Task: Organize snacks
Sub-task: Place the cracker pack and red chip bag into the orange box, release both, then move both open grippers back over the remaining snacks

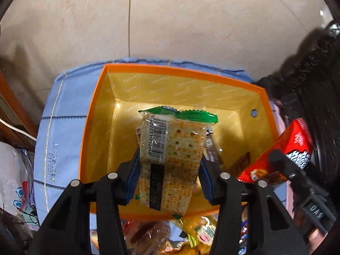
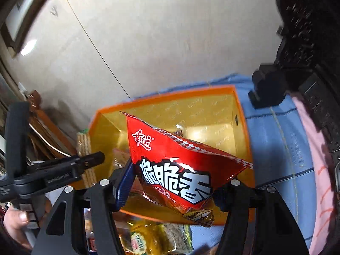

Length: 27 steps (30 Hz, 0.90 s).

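Two packets are in our grippers, both held over one orange box (image 1: 93, 110) with a gold-lined inside.

Item one — cracker packet (image 1: 170, 159), clear wrap with green crimped ends and a barcode strip. Our left gripper (image 1: 167, 180) clamps it by its long sides, blue pads pressed against the wrap. In the left wrist view it sits dead centre, its far end pointing to 12 o'clock over the box floor.

Item two — red snack bag (image 2: 170, 165) with bold white lettering. It sits between the jaws of our right gripper (image 2: 172, 189), tilted, its top corner toward 11 o'clock. The left blue pad lies against the bag; the other side is hidden behind the foil, so we cannot tell how firm the hold is.

Item three — small dark wrapped pieces (image 1: 214, 150) already on the box floor, at 2 o'clock of the cracker packet.

Item four — loose snack pile (image 2: 161, 240), yellow and mixed wrappers, at 6 o'clock just outside the box's near wall.

Item five — blue cloth (image 1: 61, 114) under the box, showing at 9 o'clock.
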Each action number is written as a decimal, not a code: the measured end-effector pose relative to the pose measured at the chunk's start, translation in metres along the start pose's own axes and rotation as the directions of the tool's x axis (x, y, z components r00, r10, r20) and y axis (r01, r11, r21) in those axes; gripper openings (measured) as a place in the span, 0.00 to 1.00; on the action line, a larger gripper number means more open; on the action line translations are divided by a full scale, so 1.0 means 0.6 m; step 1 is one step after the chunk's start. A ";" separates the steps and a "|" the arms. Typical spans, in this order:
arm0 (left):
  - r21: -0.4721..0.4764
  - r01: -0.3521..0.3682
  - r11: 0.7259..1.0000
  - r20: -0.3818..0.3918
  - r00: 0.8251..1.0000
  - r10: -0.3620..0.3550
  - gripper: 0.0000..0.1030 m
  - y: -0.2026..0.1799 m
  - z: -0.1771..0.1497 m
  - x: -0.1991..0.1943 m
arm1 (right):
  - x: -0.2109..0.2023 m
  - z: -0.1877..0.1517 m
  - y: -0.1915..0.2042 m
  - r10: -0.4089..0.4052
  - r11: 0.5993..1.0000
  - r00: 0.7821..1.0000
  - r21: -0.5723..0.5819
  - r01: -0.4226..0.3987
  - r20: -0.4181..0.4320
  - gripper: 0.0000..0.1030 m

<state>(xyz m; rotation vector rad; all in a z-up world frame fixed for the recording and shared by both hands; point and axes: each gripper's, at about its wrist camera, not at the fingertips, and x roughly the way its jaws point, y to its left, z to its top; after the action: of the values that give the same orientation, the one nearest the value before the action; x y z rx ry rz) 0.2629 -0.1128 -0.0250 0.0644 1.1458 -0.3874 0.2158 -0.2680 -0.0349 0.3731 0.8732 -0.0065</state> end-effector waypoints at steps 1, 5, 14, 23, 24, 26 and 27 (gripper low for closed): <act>-0.012 -0.006 1.000 -0.013 1.000 0.005 0.47 0.004 0.000 0.012 | 0.013 -0.002 -0.001 -0.012 1.000 1.000 0.006 0.012 -0.011 0.64; -0.033 -0.051 0.998 -0.044 0.998 0.049 0.62 0.013 -0.012 0.035 | 0.036 -0.017 -0.005 -0.040 0.999 0.997 0.031 0.042 -0.066 0.69; -0.023 -0.052 0.998 0.045 0.998 0.053 0.91 0.031 -0.062 -0.047 | -0.079 -0.096 -0.017 -0.064 0.997 0.997 0.054 0.062 0.037 0.84; -0.050 -0.017 0.999 -0.055 0.998 0.015 0.92 0.066 -0.233 -0.076 | -0.148 -0.247 -0.034 -0.115 0.989 0.992 0.082 0.119 -0.052 0.96; -0.058 -0.012 0.998 -0.072 0.997 0.008 0.92 0.071 -0.254 -0.075 | -0.149 -0.270 -0.036 -0.112 0.989 0.991 0.088 0.119 -0.080 0.96; -0.067 -0.011 0.998 -0.113 0.994 0.003 0.92 0.082 -0.303 -0.069 | -0.150 -0.304 -0.038 -0.107 0.987 0.987 0.104 0.119 -0.118 0.96; -0.065 -0.018 0.998 -0.132 0.991 0.009 0.92 0.087 -0.322 -0.066 | -0.149 -0.320 -0.039 -0.109 0.985 0.985 0.116 0.125 -0.134 0.96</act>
<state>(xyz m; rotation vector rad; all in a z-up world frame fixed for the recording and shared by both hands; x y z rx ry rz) 0.0970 -0.0064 -0.0781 0.0401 1.2868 -0.3371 0.0111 -0.2409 -0.0870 0.4417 1.0233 -0.1479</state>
